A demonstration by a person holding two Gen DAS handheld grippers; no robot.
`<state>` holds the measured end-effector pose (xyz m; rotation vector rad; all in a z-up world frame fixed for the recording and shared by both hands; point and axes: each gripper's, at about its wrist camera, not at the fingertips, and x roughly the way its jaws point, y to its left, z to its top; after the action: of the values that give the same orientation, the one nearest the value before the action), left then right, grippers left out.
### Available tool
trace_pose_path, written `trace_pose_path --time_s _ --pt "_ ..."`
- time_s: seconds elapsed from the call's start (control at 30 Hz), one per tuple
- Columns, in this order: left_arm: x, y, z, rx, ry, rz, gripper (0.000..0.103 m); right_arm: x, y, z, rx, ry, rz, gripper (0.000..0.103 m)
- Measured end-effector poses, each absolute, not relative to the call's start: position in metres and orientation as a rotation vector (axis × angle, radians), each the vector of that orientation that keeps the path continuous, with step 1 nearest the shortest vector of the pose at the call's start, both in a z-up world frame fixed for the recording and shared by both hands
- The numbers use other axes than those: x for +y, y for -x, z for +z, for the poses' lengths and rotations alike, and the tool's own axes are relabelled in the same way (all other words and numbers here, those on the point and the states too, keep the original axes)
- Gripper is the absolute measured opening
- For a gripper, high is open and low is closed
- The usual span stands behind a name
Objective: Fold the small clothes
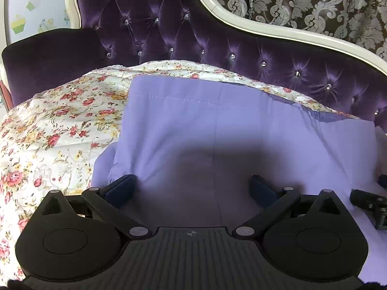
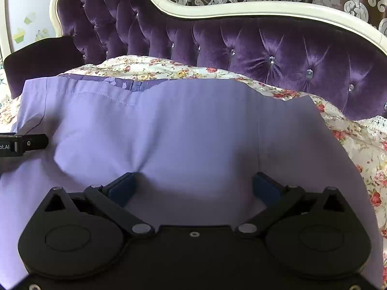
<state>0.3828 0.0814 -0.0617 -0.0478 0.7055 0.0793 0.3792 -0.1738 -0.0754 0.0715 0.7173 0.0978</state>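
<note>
A lilac garment (image 1: 217, 125) lies spread over a floral quilt, with a stitched hem running across its far part and a darker patterned lining showing at its far edge. My left gripper (image 1: 193, 186) stands open low over the cloth, its blue pads wide apart and pressing into the fabric. In the right wrist view the same lilac garment (image 2: 181, 125) fills the middle. My right gripper (image 2: 194, 184) is open too, its pads dimpling the cloth on both sides. Each gripper shows at the edge of the other's view.
The floral quilt (image 1: 55, 125) covers the bed around the garment and also shows at the right (image 2: 358, 140). A tufted purple velvet headboard (image 1: 193, 36) with a cream frame rises behind. Patterned curtains (image 1: 314, 2) hang beyond it.
</note>
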Motion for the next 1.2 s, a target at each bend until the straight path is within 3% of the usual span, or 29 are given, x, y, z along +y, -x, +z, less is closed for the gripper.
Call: trace_pose_path --time_s 0.43,0.73,0.9,1.2 --pt "0.092 -0.383 -0.045 0.768 0.08 0.027 0.103 -0.179 -0.379 -0.074 0.729 -0.114 0.122 0.103" --pt "0.152 -0.314 -0.002 0.743 0.272 -0.047 0.103 -0.241 -0.318 -0.033 0.641 -0.241 0.177 0.102" --pt "0.166 -0.282 -0.011 0.771 0.289 -0.071 0.102 -0.297 -0.274 -0.029 0.616 -0.343 0.137 0.102" --pt "0.162 -0.273 -0.045 0.842 0.414 -0.165 0.102 -0.349 -0.243 -0.074 0.707 -0.606 0.16 0.102"
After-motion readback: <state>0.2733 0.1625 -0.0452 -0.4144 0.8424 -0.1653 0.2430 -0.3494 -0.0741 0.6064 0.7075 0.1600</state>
